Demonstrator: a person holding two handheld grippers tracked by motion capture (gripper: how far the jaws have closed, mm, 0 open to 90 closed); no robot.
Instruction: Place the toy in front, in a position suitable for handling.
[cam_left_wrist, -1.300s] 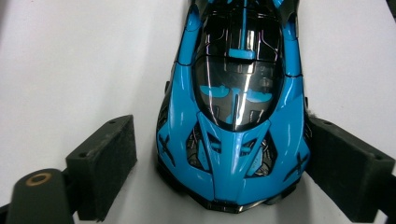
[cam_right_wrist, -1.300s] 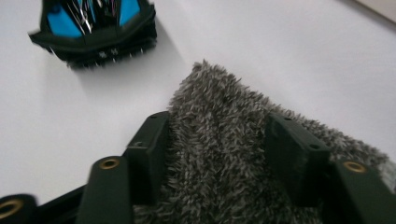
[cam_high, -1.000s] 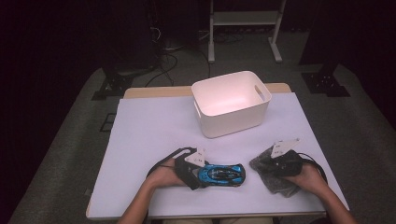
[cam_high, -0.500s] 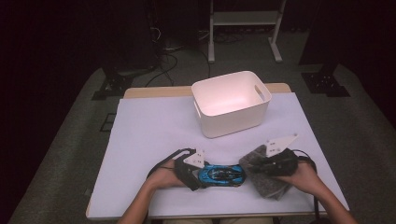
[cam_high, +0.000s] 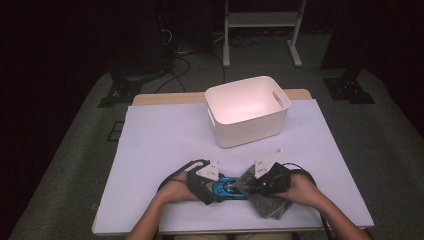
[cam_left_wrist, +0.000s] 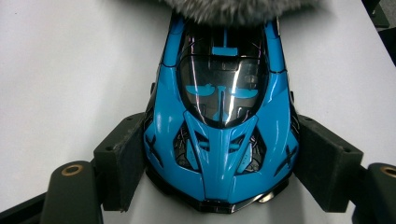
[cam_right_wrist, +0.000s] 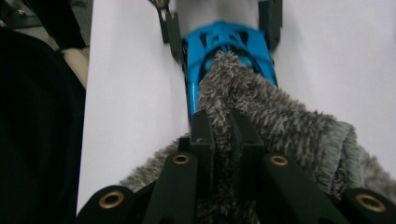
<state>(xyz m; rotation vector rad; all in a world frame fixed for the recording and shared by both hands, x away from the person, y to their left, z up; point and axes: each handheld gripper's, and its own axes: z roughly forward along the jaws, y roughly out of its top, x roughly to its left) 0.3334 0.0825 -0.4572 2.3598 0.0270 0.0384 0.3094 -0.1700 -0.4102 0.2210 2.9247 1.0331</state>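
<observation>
Left tool (cam_left_wrist: 219, 186) clamped on toy car (cam_left_wrist: 224, 126); right tool (cam_right_wrist: 224, 123) pinching grey cloth (cam_right_wrist: 280, 126) over its far end. Could knock car askew if wiping too hard.

A table (cam_high: 165, 145) covered by a pale lavender sheet, its wooden edge (cam_high: 165, 98) exposed along the far side, stands on grey carpet (cam_high: 65, 165). Beyond it the room falls into darkness. A white metal stand (cam_high: 260, 22) occupies the far centre, with loose cables (cam_high: 187, 55) on the floor to its left. Black stand feet sit at far left (cam_high: 120, 92) and far right (cam_high: 350, 90).
</observation>
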